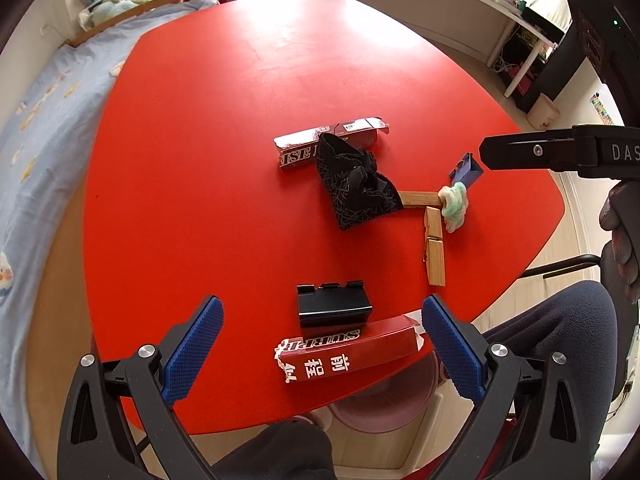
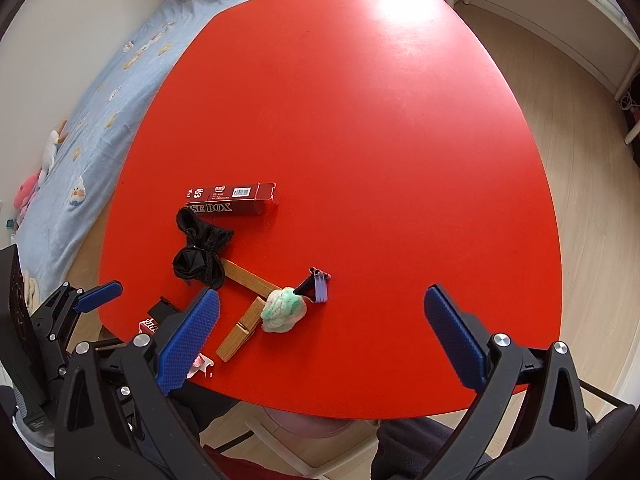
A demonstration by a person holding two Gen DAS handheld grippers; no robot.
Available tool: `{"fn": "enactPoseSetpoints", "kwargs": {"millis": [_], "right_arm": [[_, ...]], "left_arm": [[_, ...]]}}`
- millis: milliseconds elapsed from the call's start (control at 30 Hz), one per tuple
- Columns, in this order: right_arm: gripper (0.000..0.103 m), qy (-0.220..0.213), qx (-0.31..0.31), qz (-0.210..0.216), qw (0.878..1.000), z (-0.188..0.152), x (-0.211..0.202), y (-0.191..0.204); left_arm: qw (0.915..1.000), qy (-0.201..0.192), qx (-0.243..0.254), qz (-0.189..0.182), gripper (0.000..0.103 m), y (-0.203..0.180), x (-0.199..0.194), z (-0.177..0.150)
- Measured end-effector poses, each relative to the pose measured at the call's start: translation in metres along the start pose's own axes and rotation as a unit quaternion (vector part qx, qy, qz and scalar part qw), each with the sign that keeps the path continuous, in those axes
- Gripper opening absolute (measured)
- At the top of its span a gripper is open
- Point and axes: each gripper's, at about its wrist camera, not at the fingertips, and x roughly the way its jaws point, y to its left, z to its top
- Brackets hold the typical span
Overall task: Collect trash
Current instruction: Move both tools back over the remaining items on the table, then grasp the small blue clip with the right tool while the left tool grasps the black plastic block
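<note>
Left claw (image 1: 322, 344): wide open, empty, poised over the near bench (image 1: 200, 160) edge. The red box (image 1: 348, 350) lies directly between its fingers, overhanging that edge, long axis crosswise to them. Right claw (image 2: 320, 334): wide open, empty, farther from the box.

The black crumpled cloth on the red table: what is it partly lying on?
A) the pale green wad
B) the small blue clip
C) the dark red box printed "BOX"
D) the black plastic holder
C: the black cloth drapes over the front edge of the dark red box, apart from the other three.
</note>
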Motion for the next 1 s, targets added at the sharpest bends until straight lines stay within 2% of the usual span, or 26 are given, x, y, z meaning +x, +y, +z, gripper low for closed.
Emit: {"fn": "enactPoseSetpoints", "kwargs": {"millis": [233, 300, 367, 567, 633, 700, 833, 933, 1000], "right_arm": [[0.1, 0.026, 0.021, 0.007, 0.999, 0.006, 0.018, -0.006], [0.089, 0.029, 0.021, 0.009, 0.999, 0.007, 0.021, -0.005], [0.083, 0.034, 0.021, 0.006, 0.999, 0.007, 0.024, -0.005], [0.066, 0.042, 0.018, 0.009, 0.999, 0.01, 0.029, -0.001], [0.062, 0.043, 0.017, 0.009, 0.999, 0.01, 0.03, 0.0], [0.052, 0.046, 0.014, 0.01, 0.999, 0.01, 0.031, 0.001], [0.043, 0.047, 0.013, 0.013, 0.999, 0.01, 0.033, 0.003], [0.033, 0.043, 0.016, 0.013, 0.999, 0.011, 0.033, 0.001], [0.022, 0.042, 0.014, 0.011, 0.999, 0.011, 0.034, 0.002]], "left_arm": [[0.9999, 0.011, -0.007, 0.004, 0.095, 0.002, 0.009, 0.004], [0.9999, 0.012, -0.008, 0.003, 0.095, 0.002, 0.011, 0.004], [0.9999, 0.014, -0.007, 0.003, 0.095, 0.002, 0.012, 0.005], [0.9998, 0.021, -0.004, 0.004, 0.076, 0.002, 0.016, 0.007], [0.9998, 0.022, -0.005, 0.003, 0.074, 0.002, 0.015, 0.007], [0.9997, 0.022, -0.004, 0.003, 0.068, 0.002, 0.016, 0.007], [0.9998, 0.021, -0.004, -0.001, 0.061, 0.002, 0.016, 0.007], [0.9998, 0.019, -0.004, -0.002, 0.048, 0.0, 0.015, 0.009], [0.9998, 0.018, -0.003, -0.001, 0.041, 0.0, 0.015, 0.009]]}}
